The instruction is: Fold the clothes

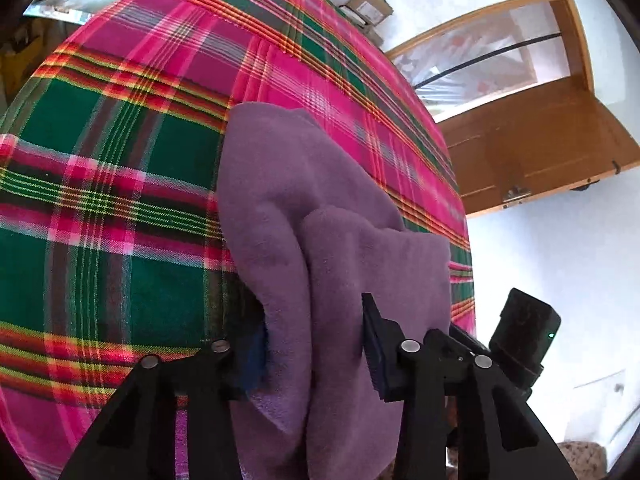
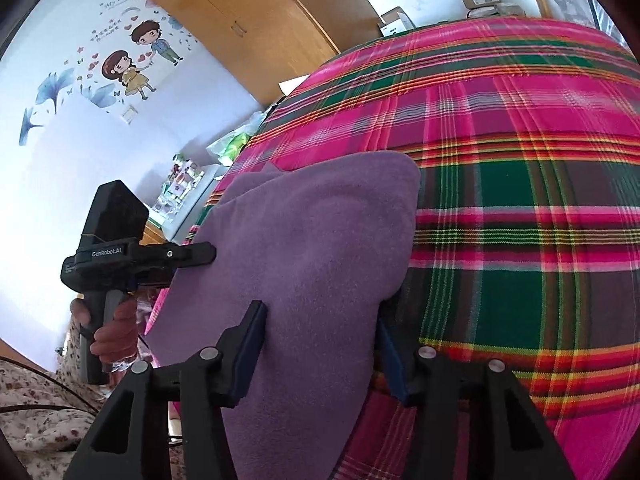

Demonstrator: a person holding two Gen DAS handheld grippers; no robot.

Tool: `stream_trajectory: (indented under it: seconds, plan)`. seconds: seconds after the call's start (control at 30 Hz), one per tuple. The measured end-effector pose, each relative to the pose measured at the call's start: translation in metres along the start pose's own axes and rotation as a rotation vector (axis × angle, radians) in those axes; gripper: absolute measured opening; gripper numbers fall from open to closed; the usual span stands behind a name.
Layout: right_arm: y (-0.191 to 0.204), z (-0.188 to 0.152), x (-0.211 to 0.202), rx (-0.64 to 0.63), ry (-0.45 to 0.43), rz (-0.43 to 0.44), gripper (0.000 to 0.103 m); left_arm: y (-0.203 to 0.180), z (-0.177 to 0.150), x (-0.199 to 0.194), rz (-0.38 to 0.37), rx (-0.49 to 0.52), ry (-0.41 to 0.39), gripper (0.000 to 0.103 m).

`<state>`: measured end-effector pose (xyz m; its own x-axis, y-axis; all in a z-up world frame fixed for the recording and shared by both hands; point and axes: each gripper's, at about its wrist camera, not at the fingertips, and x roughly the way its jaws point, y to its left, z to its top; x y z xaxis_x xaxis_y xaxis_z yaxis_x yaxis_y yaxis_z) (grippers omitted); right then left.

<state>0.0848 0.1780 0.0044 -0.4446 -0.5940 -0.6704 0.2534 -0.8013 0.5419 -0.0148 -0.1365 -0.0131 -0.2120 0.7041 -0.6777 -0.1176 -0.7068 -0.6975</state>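
A purple fleece garment [image 1: 304, 184] lies on a pink and green plaid bedspread [image 1: 120, 200], its near part raised off the bed. My left gripper [image 1: 316, 340] is shut on a thick bunch of it, the cloth bulging between the blue pads. In the right wrist view the same garment [image 2: 320, 240] runs up between the fingers of my right gripper [image 2: 322, 344], which is shut on it. The left gripper [image 2: 196, 254] appears there at the garment's left edge, held by a hand [image 2: 116, 332]. The right gripper's body [image 1: 524, 332] shows at the garment's right side.
The plaid bedspread [image 2: 520, 200] fills most of both views. A wooden door [image 1: 540, 140] stands open to the right, beyond the bed. Cardboard boxes [image 1: 368, 4] sit past the far edge. A wooden wardrobe [image 2: 248, 20] and a cluttered shelf [image 2: 180, 188] stand at the left.
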Motion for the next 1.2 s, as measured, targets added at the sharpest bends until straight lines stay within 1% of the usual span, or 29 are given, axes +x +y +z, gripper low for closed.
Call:
stream_trajectory:
  seconds: [0.07, 0.13, 0.3, 0.5, 0.83, 1.0, 1.2]
  plan:
    - [0.002, 0.000, -0.001, -0.005, -0.008, -0.009, 0.049, -0.002, 0.000, -0.001, 0.005, 0.005, -0.008, 0.039]
    - [0.004, 0.000, -0.001, -0.011, -0.018, -0.017, 0.047, -0.004, -0.001, -0.001, 0.008, 0.008, -0.016, 0.035]
    - [0.009, -0.001, -0.004, -0.030, -0.043, -0.020, 0.043, -0.007, -0.001, -0.004, -0.002, 0.007, -0.031, 0.035]
    - [0.007, 0.002, -0.007, -0.024, -0.059, -0.001, 0.040, -0.013, 0.002, -0.004, -0.009, 0.010, -0.043, 0.035]
    - [0.011, 0.019, -0.014, -0.038, -0.120, -0.004, 0.037, -0.029, 0.013, -0.005, -0.028, 0.046, -0.069, 0.033]
    - [0.011, 0.033, -0.017, -0.063, -0.154, -0.016, 0.037, -0.036, 0.029, -0.010, -0.024, 0.070, -0.089, 0.033]
    - [0.006, 0.054, -0.015, -0.083, -0.173, -0.025, 0.037, -0.042, 0.052, -0.010, -0.010, 0.082, -0.106, 0.033]
